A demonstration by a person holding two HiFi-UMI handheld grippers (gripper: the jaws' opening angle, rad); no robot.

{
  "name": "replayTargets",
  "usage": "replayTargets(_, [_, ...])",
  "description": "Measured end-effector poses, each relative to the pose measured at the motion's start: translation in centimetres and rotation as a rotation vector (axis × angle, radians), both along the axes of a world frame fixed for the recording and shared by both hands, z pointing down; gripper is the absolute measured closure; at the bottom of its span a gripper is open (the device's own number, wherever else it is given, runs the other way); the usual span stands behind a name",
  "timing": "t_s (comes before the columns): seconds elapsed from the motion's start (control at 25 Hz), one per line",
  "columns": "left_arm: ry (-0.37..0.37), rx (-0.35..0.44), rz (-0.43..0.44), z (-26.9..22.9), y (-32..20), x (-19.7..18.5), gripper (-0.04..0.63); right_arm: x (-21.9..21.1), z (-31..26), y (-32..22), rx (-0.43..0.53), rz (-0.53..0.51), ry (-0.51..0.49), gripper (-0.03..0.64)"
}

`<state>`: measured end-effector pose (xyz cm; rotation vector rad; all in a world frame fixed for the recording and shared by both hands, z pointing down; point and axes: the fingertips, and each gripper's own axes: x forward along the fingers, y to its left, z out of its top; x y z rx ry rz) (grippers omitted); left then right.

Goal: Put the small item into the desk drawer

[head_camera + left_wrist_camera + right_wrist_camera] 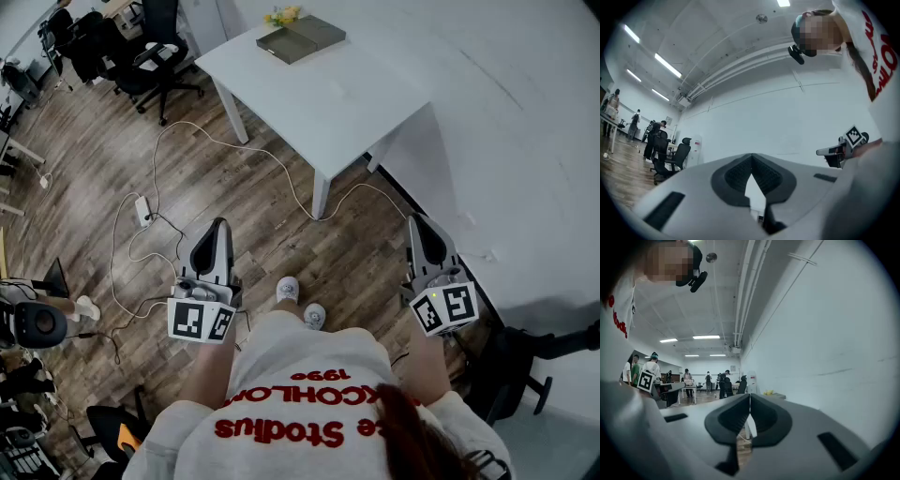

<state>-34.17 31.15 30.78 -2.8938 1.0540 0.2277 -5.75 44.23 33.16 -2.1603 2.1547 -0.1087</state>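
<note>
A white desk [328, 103] stands ahead of me on the wood floor. At its far end lie a flat grey box [300, 37] and a small yellow item [284, 15]. No drawer shows from here. My left gripper [221, 227] and right gripper [415, 221] are held at waist height, well short of the desk, pointing forward. Both are shut with nothing between the jaws. In the left gripper view the gripper [751, 158] faces a white wall. Past the right gripper [750, 397], the right gripper view shows the desk [774, 396] far off.
A cable [216, 150] and a power strip [142, 210] lie on the floor left of the desk. Office chairs [155, 56] stand at the upper left, another dark chair [525, 366] at my right. A white wall runs along the right. Several people [647, 369] stand far off.
</note>
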Motion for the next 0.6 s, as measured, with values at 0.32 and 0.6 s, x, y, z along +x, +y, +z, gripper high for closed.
replayTargets(0.32, [-0.014,0.006,0.009,0.0,0.2,0.7,0.589,-0.2,-0.7,0.6,0.006,-0.008,0.005,0.611])
replayTargets(0.6, [-0.024,0.009,0.021,0.0,0.4,1.4,0.589,0.6,-1.2,0.9,0.032,-0.002,-0.043,0.611])
